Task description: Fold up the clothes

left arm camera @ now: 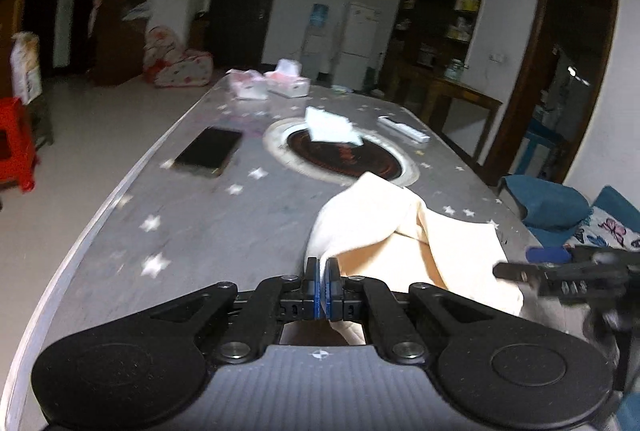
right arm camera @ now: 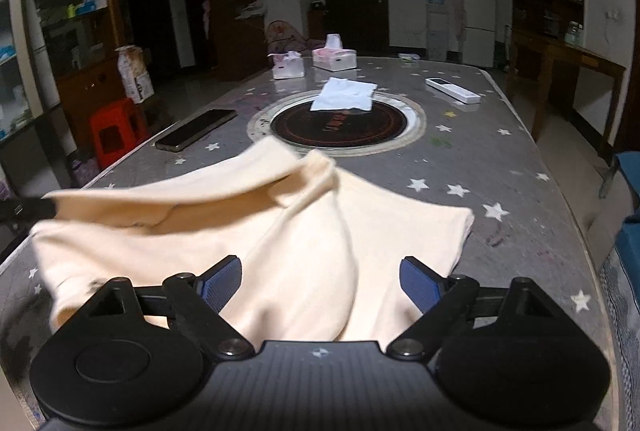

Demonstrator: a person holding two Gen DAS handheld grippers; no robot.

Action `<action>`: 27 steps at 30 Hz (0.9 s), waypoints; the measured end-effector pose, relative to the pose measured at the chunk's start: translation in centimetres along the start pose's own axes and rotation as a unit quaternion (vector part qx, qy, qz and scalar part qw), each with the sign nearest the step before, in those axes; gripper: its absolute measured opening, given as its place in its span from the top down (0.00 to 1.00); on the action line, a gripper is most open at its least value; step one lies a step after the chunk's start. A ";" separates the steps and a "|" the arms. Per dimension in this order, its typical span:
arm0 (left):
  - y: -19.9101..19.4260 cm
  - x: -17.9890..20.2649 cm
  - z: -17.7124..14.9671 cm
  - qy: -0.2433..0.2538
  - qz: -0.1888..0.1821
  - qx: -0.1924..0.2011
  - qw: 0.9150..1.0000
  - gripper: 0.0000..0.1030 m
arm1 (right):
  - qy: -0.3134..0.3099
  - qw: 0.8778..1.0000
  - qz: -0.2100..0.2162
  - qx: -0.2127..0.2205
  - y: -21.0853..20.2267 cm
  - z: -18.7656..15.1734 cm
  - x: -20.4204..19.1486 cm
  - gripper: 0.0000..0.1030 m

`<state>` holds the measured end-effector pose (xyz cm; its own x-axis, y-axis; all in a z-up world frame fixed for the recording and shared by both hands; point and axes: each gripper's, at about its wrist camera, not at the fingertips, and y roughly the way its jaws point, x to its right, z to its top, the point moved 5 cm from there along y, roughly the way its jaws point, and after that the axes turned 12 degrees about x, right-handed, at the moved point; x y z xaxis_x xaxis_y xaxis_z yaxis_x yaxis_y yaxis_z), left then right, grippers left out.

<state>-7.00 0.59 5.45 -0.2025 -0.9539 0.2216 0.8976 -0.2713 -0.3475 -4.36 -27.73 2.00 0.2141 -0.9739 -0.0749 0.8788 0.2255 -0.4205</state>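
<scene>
A cream garment (right arm camera: 280,231) lies partly bunched on the near end of the grey star-patterned table (right arm camera: 500,159). My left gripper (left arm camera: 322,273) is shut on an edge of the cream garment (left arm camera: 384,227) and holds that edge lifted above the table. My right gripper (right arm camera: 320,279) is open just above the near part of the garment, its blue pads (right arm camera: 420,281) apart on either side of a raised fold. The right gripper also shows at the right edge of the left wrist view (left arm camera: 532,267). The left gripper's tip shows at the left edge of the right wrist view (right arm camera: 24,209).
A round black hotplate (right arm camera: 340,123) sits in the table's middle with a white cloth (right arm camera: 346,94) on it. A dark phone (right arm camera: 196,135) lies at the left, a white remote (right arm camera: 452,90) at the right, tissue boxes (right arm camera: 334,57) at the far end. A red stool (right arm camera: 114,135) stands left of the table.
</scene>
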 end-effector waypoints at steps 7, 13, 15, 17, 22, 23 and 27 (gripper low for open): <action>-1.6 -1.5 -4.1 -0.002 0.018 -0.058 0.998 0.98 | -0.012 0.999 0.032 -0.025 3.8 0.7 -0.7 0.26; -1.8 -2.7 -4.8 0.000 0.035 -0.075 0.997 0.97 | -0.018 0.996 0.068 -0.045 7.9 1.3 -1.6 0.37; -1.7 -2.6 -4.6 0.008 0.034 -0.077 0.996 0.96 | -0.025 0.996 0.071 -0.049 9.2 1.5 -1.9 0.39; -1.6 -2.5 -4.2 0.016 0.035 -0.075 0.996 0.95 | -0.022 0.995 0.077 -0.054 10.4 1.8 -1.9 0.43; -0.6 -2.1 -2.9 0.033 0.034 -0.063 0.997 0.71 | -0.029 0.994 0.085 -0.068 13.0 2.0 -2.3 0.49; -0.2 -1.9 -2.6 0.037 0.033 -0.060 0.997 0.66 | -0.031 0.993 0.086 -0.070 13.3 1.9 -2.3 0.52; 1.9 -0.9 -1.6 0.058 0.022 -0.052 0.997 0.54 | -0.031 0.992 0.094 -0.082 14.3 1.3 -2.3 0.60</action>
<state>-5.77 0.68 3.11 -0.2125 -0.9721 0.0998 0.8626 -0.2346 -0.4482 8.31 -22.22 -2.64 0.3973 -0.9108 -0.1125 0.7409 0.3907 -0.5463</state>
